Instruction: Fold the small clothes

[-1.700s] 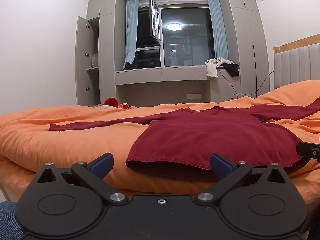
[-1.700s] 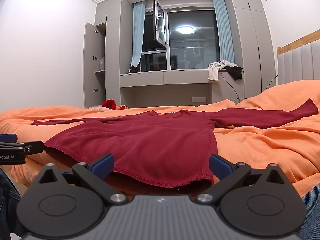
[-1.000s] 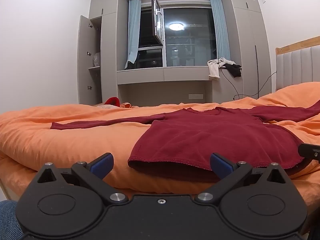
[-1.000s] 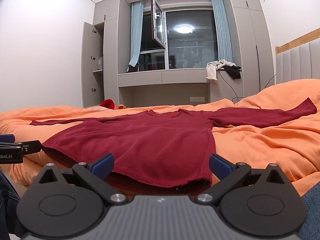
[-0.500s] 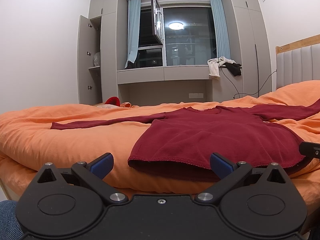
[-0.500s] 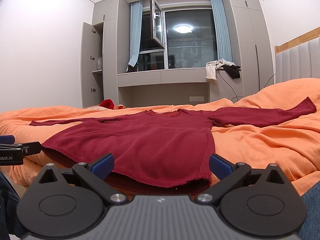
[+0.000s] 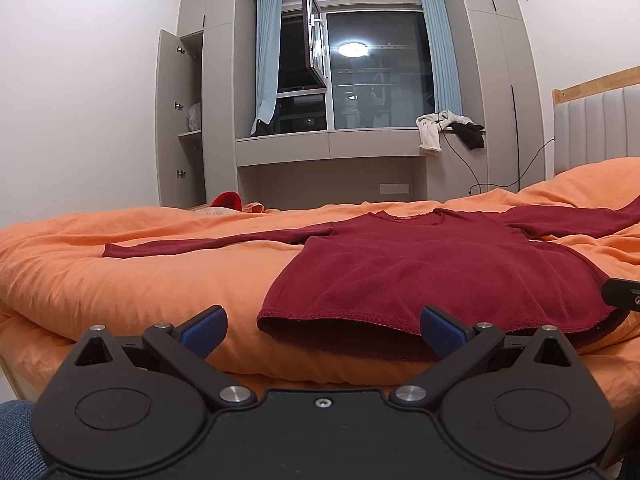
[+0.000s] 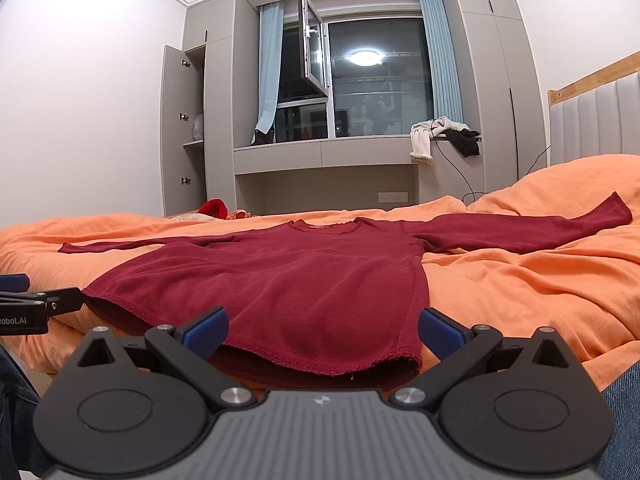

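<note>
Orange bed (image 7: pixel 132 280), red shirt (image 8: pixel 304 280) spread flat, left gripper (image 7: pixel 322 330) and right gripper (image 8: pixel 324 330) spread wide

- Dark red shirt (image 8: pixel 288 280): soft matt knit cloth, stitched hem.
- Orange bedcover (image 8: pixel 520 280): matt, wrinkled cloth.
- Left claw (image 7: pixel 322 330): matt black plastic, shiny metal rivets.
- Headboard (image 7: pixel 596 120): wood rail, padded panels.
</note>
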A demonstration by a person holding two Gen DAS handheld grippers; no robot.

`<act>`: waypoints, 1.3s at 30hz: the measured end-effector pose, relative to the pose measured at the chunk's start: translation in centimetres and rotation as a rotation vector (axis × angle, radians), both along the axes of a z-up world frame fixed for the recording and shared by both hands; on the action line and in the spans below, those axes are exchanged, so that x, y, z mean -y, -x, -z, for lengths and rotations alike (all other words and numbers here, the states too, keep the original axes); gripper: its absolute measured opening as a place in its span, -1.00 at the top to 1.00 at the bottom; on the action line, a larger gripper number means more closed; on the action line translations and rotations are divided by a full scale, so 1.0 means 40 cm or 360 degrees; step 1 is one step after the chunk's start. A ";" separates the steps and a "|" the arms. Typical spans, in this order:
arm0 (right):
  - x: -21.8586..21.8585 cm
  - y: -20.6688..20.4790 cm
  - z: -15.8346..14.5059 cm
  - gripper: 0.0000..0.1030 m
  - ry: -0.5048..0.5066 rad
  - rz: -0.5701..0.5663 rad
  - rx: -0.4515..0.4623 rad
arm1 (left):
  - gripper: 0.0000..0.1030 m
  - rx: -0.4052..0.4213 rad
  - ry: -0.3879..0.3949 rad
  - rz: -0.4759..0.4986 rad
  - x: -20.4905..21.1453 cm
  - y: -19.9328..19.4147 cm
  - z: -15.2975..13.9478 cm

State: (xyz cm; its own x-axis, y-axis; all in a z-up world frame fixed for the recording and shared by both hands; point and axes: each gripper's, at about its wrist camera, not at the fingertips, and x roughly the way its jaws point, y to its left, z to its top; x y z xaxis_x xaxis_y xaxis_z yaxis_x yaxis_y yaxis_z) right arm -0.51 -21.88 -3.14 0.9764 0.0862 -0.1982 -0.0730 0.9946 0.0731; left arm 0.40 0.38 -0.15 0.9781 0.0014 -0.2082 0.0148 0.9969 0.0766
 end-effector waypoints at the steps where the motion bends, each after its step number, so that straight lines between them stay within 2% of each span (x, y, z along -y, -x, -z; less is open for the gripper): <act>1: 0.001 -0.003 0.001 -1.00 -0.0001 0.0000 -0.0001 | -0.99 0.0000 0.0001 0.0001 -0.002 0.000 0.000; 39: -0.011 0.004 0.000 -1.00 -0.0005 0.0001 -0.0046 | -0.99 -0.0036 -0.0028 -0.0015 0.004 -0.018 0.012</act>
